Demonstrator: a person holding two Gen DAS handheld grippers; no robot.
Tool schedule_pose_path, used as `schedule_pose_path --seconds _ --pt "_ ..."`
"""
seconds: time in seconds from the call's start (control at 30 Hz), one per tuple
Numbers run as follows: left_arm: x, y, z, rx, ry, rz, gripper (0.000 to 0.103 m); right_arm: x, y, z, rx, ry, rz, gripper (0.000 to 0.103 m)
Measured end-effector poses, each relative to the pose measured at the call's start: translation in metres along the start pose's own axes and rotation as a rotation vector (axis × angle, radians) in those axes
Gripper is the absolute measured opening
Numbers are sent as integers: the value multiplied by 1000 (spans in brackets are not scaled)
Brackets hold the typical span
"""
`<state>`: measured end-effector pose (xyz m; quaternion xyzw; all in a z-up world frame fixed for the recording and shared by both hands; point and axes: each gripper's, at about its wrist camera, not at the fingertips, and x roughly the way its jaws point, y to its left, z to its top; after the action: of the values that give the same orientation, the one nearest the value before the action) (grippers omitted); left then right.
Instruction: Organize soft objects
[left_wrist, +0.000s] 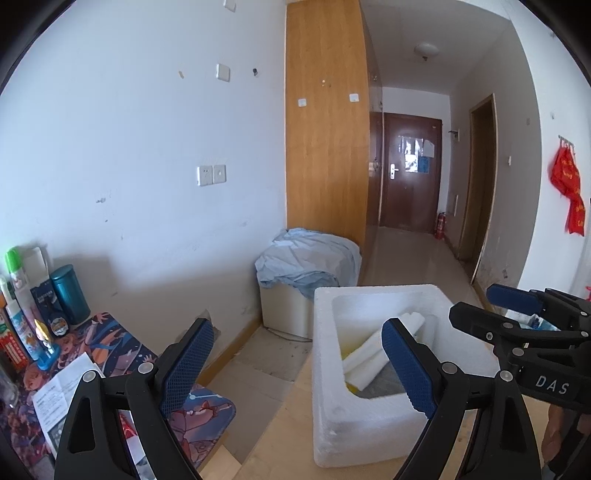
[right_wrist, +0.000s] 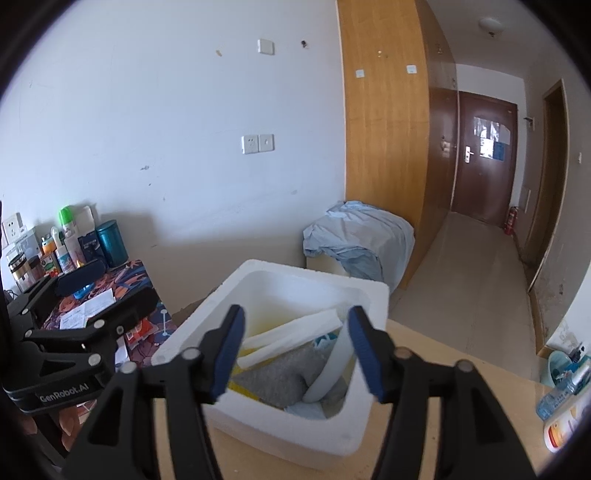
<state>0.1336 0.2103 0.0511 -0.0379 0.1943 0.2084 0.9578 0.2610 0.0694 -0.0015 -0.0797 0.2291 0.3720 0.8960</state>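
Hovering with jaws spread and nothing between them: right gripper (right_wrist: 295, 349), low centre of the right wrist view, held over the near rim of the white foam box (right_wrist: 373, 306).

Left gripper (left_wrist: 299, 358): likewise spread wide and empty, low in the left wrist view, its right pad in front of the box's opening; it also shows at lower left of the right wrist view.

Box contents (seen best from the right wrist): a grey cloth (right_wrist: 277, 373) at the bottom centre, white foam strips (right_wrist: 291, 332) leaning across it, a curved white piece (right_wrist: 332, 365) to the right, a pale blue fabric (right_wrist: 306, 410) at the near wall, and something yellow underneath, not identifiable.

Support: light wooden tabletop (right_wrist: 443, 373).

Surroundings: patterned mat (left_wrist: 110, 339) with bottles and a teal canister (left_wrist: 70, 293) at lower left; a crumpled blue sheet (left_wrist: 310, 258) draped over a low cabinet beyond the box; brown door (left_wrist: 410, 170) at the far end of the hallway.
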Motion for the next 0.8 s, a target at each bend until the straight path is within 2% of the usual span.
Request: schedule_pose_path --seconds 0.17,0.23,0.3,0.5,0.73,0.8 --pt "-24 -3 -1 4 -13 -16 93 -26 -1 -3 18 -25 -14 71" --pt "-37 -5 -2 2 -23 -25 93 -36 -1 -6 26 -31 -20 76" --pt "-49 -7 -3 -1 -28 -33 98 -49 1 -9 38 -47 -25 86" --pt "-92 -15 -10 5 -71 -60 103 -86 2 -24 59 -83 -38 95" --pt "-129 -27 -15 23 -87 -87 103 -123 9 -31 57 -128 -48 98" --pt "-140 -28 -17 23 -94 -88 103 -133 12 -34 51 -141 -53 101"
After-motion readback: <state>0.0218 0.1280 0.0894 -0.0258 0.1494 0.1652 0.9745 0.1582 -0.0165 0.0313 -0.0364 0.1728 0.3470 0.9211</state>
